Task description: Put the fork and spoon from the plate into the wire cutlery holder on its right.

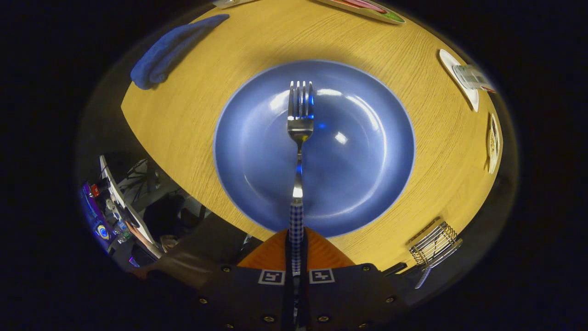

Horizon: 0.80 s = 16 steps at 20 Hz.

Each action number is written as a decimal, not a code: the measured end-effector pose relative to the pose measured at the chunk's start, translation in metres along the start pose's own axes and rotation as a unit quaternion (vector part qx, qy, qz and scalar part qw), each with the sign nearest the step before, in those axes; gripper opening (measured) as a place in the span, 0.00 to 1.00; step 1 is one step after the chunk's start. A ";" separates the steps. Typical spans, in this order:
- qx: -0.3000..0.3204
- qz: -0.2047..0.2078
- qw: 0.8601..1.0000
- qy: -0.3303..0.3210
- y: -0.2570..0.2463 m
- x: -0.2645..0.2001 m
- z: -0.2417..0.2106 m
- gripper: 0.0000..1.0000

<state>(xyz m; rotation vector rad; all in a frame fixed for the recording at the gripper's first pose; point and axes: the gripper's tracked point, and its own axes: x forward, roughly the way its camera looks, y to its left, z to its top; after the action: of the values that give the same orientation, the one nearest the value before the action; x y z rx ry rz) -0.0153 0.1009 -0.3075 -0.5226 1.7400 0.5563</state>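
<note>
My gripper [296,246] is shut on the checked handle of a metal fork [299,120]. The fork points straight ahead from between the fingers, its tines over the middle of a round blue plate [367,184]. It appears lifted a little above the plate, which holds nothing else that I can see. The wire cutlery holder [434,241] stands on the table to the right of the plate, near the table's edge. A checked handle, like the fork's, sticks out of the holder toward the edge.
The plate rests on a round wooden table [183,119]. A folded blue cloth [170,48] lies beyond the plate to the left. A white dish with a clear glass [466,78] and a small card sit at the far right rim. Equipment stands beyond the table's left edge.
</note>
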 end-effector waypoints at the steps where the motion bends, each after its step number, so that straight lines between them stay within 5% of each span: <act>1: -0.003 0.000 1.000 -0.003 -0.003 -0.006 -0.002 0.05; 16: 0.068 0.004 0.997 0.043 -0.100 -0.057 -0.140 0.05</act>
<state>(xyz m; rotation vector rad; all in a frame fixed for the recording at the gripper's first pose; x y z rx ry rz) -0.0480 -0.0604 -0.2318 -0.4485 1.8473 0.4222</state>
